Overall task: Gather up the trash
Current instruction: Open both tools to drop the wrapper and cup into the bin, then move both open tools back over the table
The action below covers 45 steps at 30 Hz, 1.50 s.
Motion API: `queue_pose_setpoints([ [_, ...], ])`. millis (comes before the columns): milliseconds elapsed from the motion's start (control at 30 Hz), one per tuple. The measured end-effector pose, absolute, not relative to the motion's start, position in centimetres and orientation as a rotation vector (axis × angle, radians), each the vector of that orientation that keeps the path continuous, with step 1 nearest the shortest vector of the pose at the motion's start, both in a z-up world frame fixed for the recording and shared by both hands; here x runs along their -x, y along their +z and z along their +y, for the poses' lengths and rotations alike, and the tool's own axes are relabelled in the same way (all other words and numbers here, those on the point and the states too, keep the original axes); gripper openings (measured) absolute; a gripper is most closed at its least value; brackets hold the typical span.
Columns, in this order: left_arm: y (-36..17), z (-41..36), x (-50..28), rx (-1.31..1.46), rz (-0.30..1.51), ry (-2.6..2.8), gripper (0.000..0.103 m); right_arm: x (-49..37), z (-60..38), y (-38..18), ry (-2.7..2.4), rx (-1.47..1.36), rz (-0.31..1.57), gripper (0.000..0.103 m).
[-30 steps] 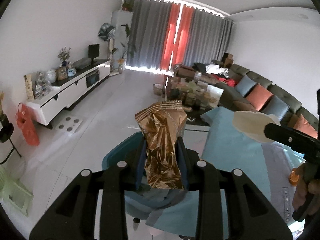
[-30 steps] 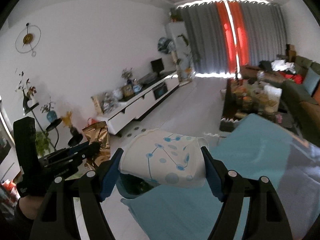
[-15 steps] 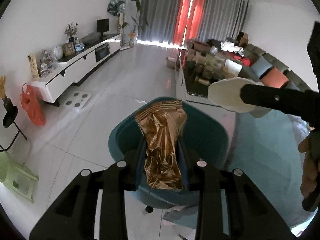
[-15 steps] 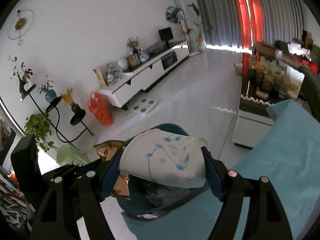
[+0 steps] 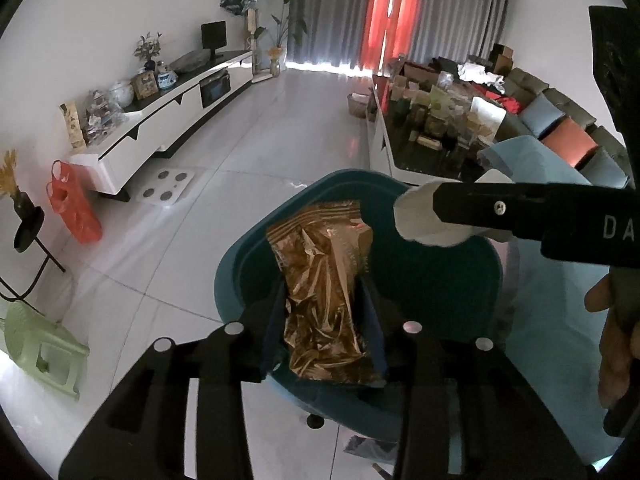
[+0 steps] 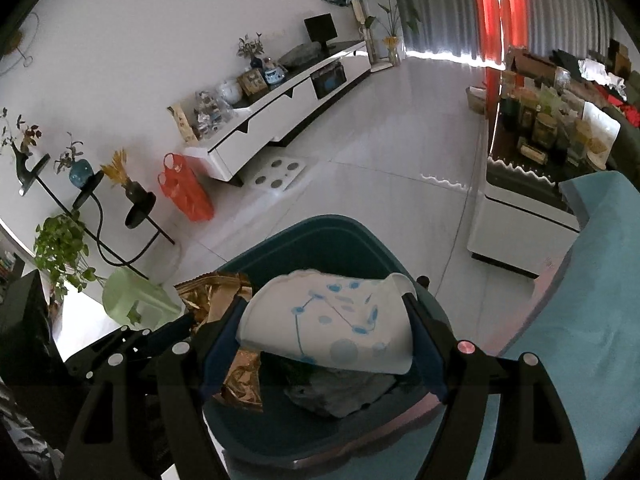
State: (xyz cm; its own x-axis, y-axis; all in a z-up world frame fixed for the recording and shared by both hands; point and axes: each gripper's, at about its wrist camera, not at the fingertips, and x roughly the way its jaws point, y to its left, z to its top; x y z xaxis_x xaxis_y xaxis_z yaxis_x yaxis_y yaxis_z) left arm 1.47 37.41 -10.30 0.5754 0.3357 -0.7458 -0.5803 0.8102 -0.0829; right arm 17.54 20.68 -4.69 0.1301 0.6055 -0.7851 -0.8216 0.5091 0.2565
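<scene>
Left tool (image 5: pixel 326 316) pinches a crinkled gold foil wrapper (image 5: pixel 326 288), right tool (image 6: pixel 324 340) a squashed paper cup (image 6: pixel 332 324), above the teal bin (image 6: pixel 360 240)

Daylight glows through the curtains (image 5: pixel 396 16) and glares on the floor (image 5: pixel 304 120) below; near the camera dim, edges strongly bent, corners black.

The gold wrapper's (image 5: pixel 324 296) lower end is hidden between the left gripper's (image 5: pixel 326 332) jaws, the paper cup (image 5: pixel 424 220) is mostly covered by the right gripper's finger in the left view, and the teal bin's (image 6: pixel 336 236) near rim is hidden behind both grippers.
</scene>
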Motion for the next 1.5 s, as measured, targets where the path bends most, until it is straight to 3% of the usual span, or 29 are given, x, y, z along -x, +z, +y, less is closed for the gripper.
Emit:
queue_pose_setpoints([
  [100,-10.4,37.4,-1.7,0.329,0.795,0.559,0.044,-17.8,20.9,-4.8,1.053,0.258,0.998,0.075],
  [167,-10.6,37.6,-1.8,0.331,0.795,0.563,0.047,-18.0,20.9,-4.8,1.057,0.249,0.999,0.081],
  [233,-10.8,37.5,-1.8,0.330,0.796,0.577,0.060,-18.1,20.9,-4.7,1.048,0.237,0.991,0.083],
  [433,-10.2,36.9,-2.5,0.322,0.783,0.577,0.068,-18.4,19.1,-3.6,1.037,0.202,0.960,0.083],
  [733,-5.8,32.6,-3.4,0.243,0.707,0.562,0.097,-19.2,11.1,0.8,0.962,0.136,0.806,0.084],
  [1133,0.7,23.2,-8.0,0.138,0.642,0.396,0.098,-19.9,-7.4,5.2,0.657,0.044,0.586,0.090],
  [1500,2.5,7.0,-11.5,0.092,0.620,0.023,0.098,-17.8,-25.8,4.6,0.304,-0.025,0.551,0.092],
])
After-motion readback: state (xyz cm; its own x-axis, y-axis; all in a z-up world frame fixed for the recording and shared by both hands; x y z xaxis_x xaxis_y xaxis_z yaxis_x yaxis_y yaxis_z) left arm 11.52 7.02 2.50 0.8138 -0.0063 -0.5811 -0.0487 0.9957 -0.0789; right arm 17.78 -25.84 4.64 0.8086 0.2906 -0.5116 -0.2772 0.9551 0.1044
